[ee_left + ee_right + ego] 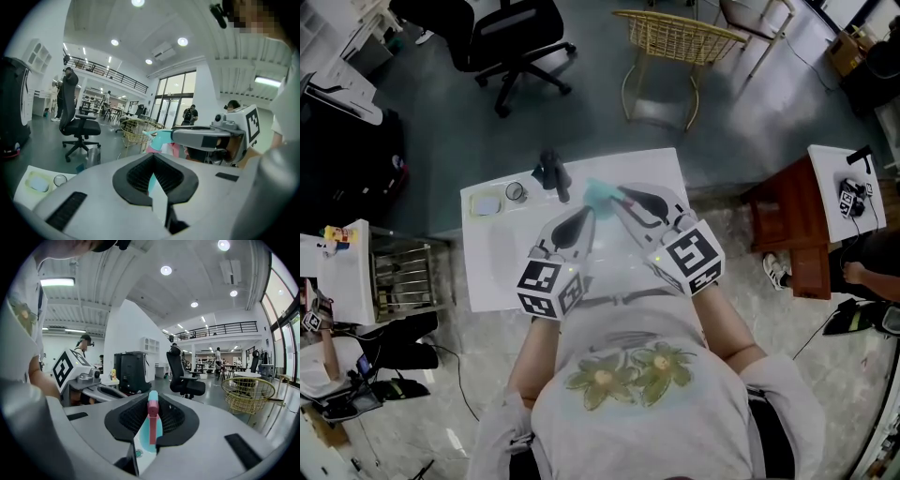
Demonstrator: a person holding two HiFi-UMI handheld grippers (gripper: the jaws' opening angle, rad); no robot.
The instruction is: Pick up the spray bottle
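Note:
The spray bottle (600, 194) has a teal head and a pink trigger. My right gripper (623, 197) is shut on it and holds it up above the white table (487, 272). In the right gripper view the bottle's head (153, 401) stands upright between the black pads. In the left gripper view the bottle (161, 138) sticks out from the right gripper's tips. My left gripper (584, 217) hangs just left of the bottle, apart from it, with its jaws together; only a thin pale sliver shows in their gap.
At the table's far left lie a pale pad (486, 204), a small round glass (516, 191) and a dark object (551, 173). Beyond the table stand a black office chair (511, 37) and a yellow wire chair (675, 37). A red-brown stand (787, 225) is at the right.

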